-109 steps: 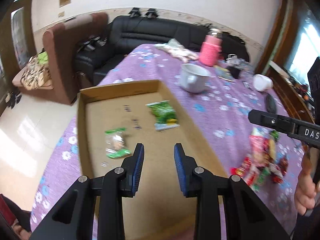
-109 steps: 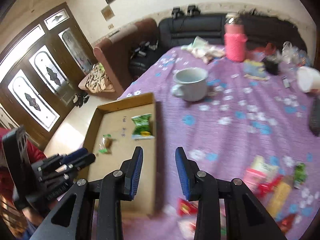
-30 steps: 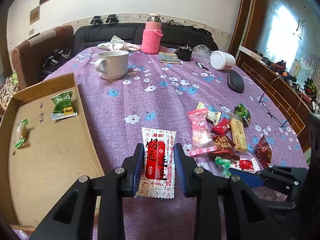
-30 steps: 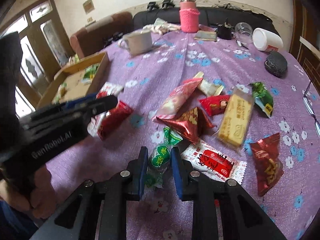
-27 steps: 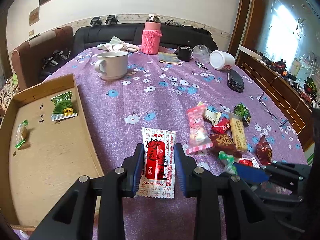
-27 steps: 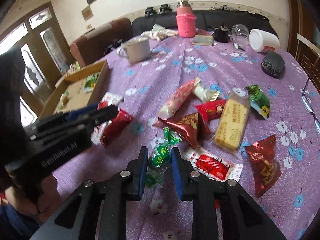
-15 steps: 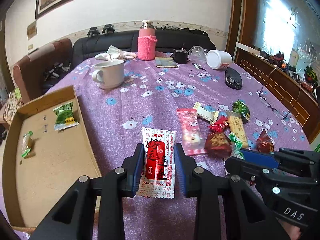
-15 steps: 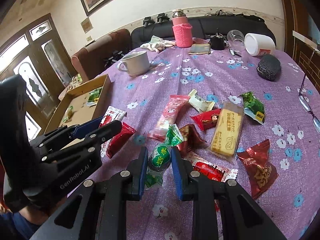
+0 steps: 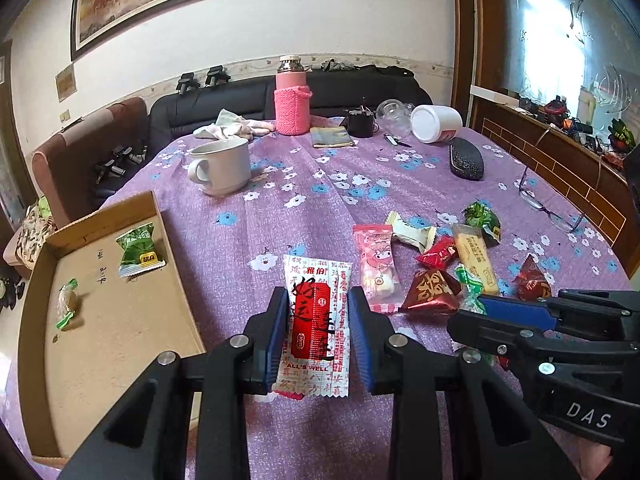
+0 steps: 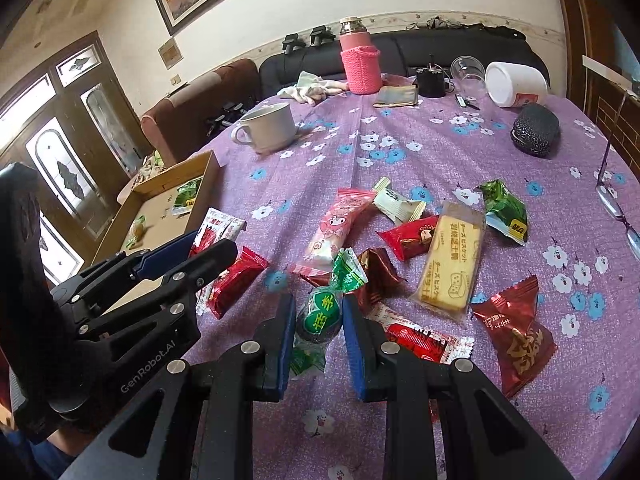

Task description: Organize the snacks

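My left gripper [image 9: 318, 322] is shut on a white-and-red snack packet [image 9: 316, 320] and holds it above the purple tablecloth, right of the cardboard box [image 9: 116, 328]. The box holds a green packet [image 9: 138, 250] and a small wrapped candy [image 9: 66, 304]. My right gripper [image 10: 316, 320] is shut on a green wrapped candy [image 10: 322, 312], held above the snack pile. The pile holds a pink packet [image 10: 336, 228], a yellow biscuit bar [image 10: 452, 256] and several red packets. The left gripper also shows in the right wrist view [image 10: 200, 252], and the right gripper in the left wrist view [image 9: 500, 312].
A white mug [image 9: 220, 166], a pink-sleeved flask [image 9: 292, 98], a folded cloth, a white jar [image 9: 436, 122], a black case [image 9: 466, 158] and glasses [image 9: 548, 204] lie further back on the table. A black sofa stands behind the table.
Both grippers, open over the box 3.6 s ago, now hold snacks. In the last second both rose a little with their snacks; the right gripper lifted the green candy off the pile.
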